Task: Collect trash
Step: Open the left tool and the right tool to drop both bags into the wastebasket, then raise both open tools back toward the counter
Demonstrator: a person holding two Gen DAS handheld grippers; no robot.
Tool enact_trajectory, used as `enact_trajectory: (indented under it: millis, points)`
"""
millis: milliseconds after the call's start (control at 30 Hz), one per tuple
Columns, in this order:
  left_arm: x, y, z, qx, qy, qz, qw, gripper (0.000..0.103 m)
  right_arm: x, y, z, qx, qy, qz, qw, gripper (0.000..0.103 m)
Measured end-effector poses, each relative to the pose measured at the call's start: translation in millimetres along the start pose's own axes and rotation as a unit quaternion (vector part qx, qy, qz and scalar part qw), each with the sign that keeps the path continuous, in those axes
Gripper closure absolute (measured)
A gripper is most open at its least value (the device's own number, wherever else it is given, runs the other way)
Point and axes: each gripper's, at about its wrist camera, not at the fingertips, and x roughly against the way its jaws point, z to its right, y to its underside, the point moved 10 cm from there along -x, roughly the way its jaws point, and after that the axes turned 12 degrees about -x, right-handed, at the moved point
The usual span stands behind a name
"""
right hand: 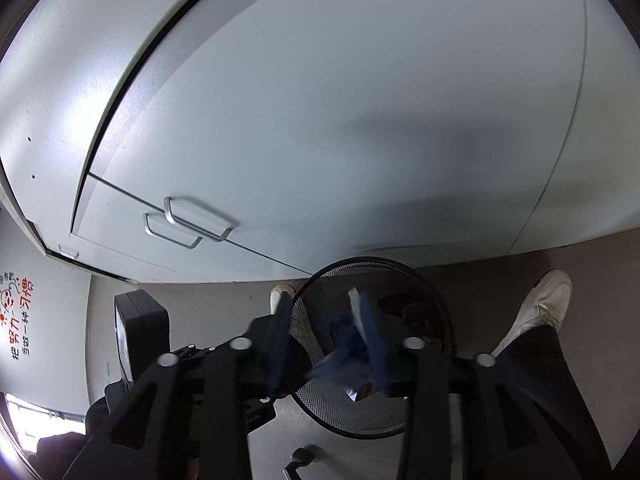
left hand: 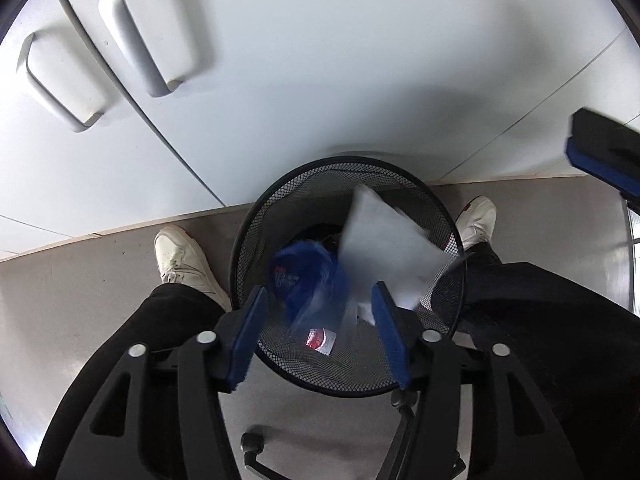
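A black mesh waste bin (left hand: 256, 216) stands on the floor between the person's feet, seen also in the right wrist view (right hand: 436, 304). A blurred white paper (left hand: 384, 240) and a blue plastic wrapper (left hand: 308, 276) are over the bin's mouth, apart from the fingers. A small red and white packet (left hand: 320, 339) lies inside. My left gripper (left hand: 318, 334) is open above the bin's near rim. My right gripper (right hand: 330, 344) is open above the bin, with the blue wrapper (right hand: 340, 336) and white paper (right hand: 357, 304) blurred between its fingers.
White cabinet doors with metal handles (left hand: 140, 36) stand behind the bin. White shoes (left hand: 180, 256) (left hand: 478, 216) and black trouser legs flank the bin. A chair caster (left hand: 252, 442) sits below on the grey floor. A black box (right hand: 140, 320) stands at the left.
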Motion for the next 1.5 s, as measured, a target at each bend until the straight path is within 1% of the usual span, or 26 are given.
enact_trajectory:
  millis: [67,100,133,167,233,400,467,600,700,800,833,867,933,1033,1100,1167,1233,1300,1433,1500]
  points:
    - [3,1,-2,0.007,-0.008,0.003,0.9999,0.023,8,-2,1,-0.003,0.000,0.009,1.000,0.042]
    - [5,0,-4,0.010,-0.010,0.008,0.9999,0.021,15,-3,0,-0.002,0.000,0.018,1.000,0.024]
    - [10,0,-7,0.011,-0.018,0.015,0.9997,0.018,23,-3,-3,0.002,0.003,0.030,1.000,0.013]
    - [14,0,-9,0.011,-0.026,0.020,0.9994,0.013,31,-3,-5,0.009,0.007,0.043,0.999,0.011]
    - [27,-2,-11,0.008,-0.042,0.038,0.9984,0.009,46,-1,-11,0.027,0.014,0.060,0.998,0.010]
    - [66,-4,-7,0.007,-0.052,0.071,0.9961,0.008,88,7,-33,0.063,0.026,0.103,0.992,0.008]
    - [85,-3,-5,0.006,-0.054,0.090,0.9945,0.005,106,10,-43,0.075,0.026,0.120,0.990,0.006]
    - [128,-3,-4,0.001,-0.064,0.127,0.9898,0.005,145,13,-63,0.080,0.016,0.151,0.985,0.004]
    - [164,-5,-2,0.011,-0.060,0.159,0.9855,0.005,178,13,-80,0.082,0.001,0.178,0.981,0.004]
    - [205,-7,0,0.020,-0.060,0.198,0.9782,0.005,212,13,-98,0.086,-0.018,0.205,0.975,0.004]
    - [224,-8,0,0.022,-0.060,0.217,0.9740,0.005,223,13,-103,0.089,-0.026,0.209,0.973,0.004]
    - [235,-7,1,0.024,-0.063,0.232,0.9705,0.005,235,14,-111,0.095,-0.037,0.213,0.972,0.004]
    - [263,-7,2,0.026,-0.071,0.259,0.9629,0.005,253,13,-120,0.104,-0.043,0.225,0.968,0.004]
    - [303,-7,3,0.031,-0.070,0.297,0.9520,0.004,281,15,-136,0.123,-0.052,0.243,0.961,0.004]
    - [325,-6,2,0.033,-0.071,0.313,0.9466,0.004,295,15,-144,0.131,-0.062,0.251,0.957,0.004]
    - [349,-5,-1,0.038,-0.092,0.334,0.9372,0.004,310,14,-154,0.140,-0.073,0.259,0.953,0.004]
    - [370,-6,-2,0.037,-0.095,0.351,0.9308,0.004,321,11,-162,0.153,-0.079,0.264,0.949,0.004]
    - [392,-11,-7,0.039,-0.106,0.366,0.9236,0.004,331,8,-171,0.169,-0.083,0.270,0.944,0.004]
    - [435,-28,-13,0.025,-0.111,0.388,0.9145,0.004,348,-9,-192,0.204,-0.082,0.280,0.934,0.004]
    - [452,-39,-17,0.019,-0.116,0.394,0.9117,0.004,353,-22,-200,0.214,-0.089,0.276,0.933,0.004]
